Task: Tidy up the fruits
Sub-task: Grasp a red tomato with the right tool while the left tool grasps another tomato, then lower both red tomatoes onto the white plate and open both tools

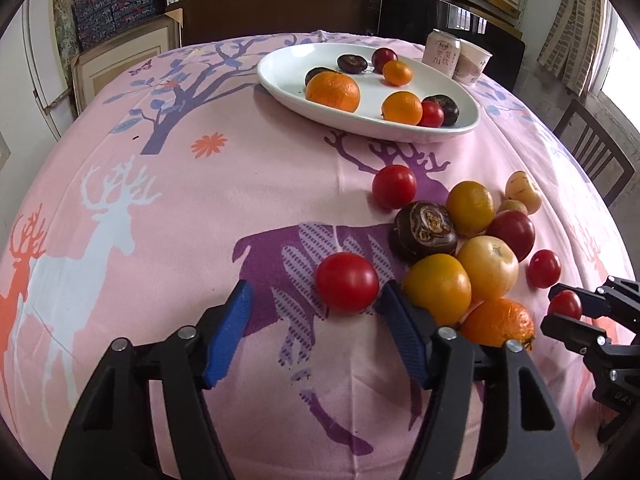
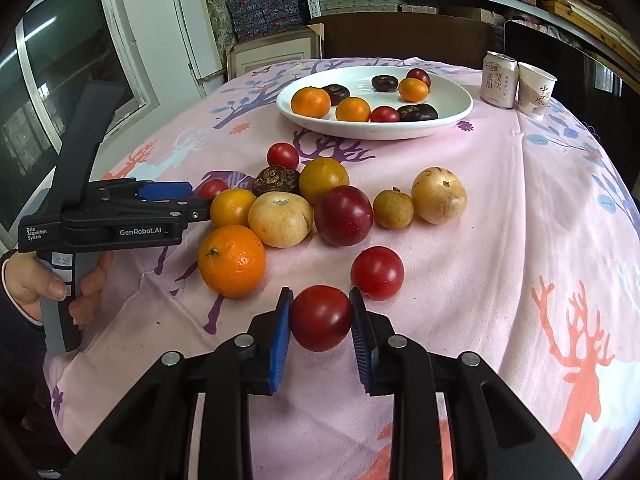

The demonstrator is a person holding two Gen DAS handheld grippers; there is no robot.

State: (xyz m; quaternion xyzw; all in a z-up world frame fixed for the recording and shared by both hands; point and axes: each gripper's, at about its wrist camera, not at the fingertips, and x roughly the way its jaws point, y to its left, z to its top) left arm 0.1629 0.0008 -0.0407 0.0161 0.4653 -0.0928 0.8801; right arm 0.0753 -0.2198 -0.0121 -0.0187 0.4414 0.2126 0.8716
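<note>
At lower centre, the right gripper (image 2: pixel 321 322) has its fingers clamped on a red tomato (image 2: pixel 320 322). The left gripper's (image 1: pixel 316 304) fingers stand apart around another tomato (image 1: pixel 347 282), untouched on the bench (image 1: pixel 160 240). The white plate (image 1: pixel 280 76) sits at upper centre.

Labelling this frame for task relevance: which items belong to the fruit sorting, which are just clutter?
In play: white plate; loose fruit pile; red tomato clamped in right gripper; tomato between open left gripper fingers.

Clutter: drink can; paper cup.
</note>
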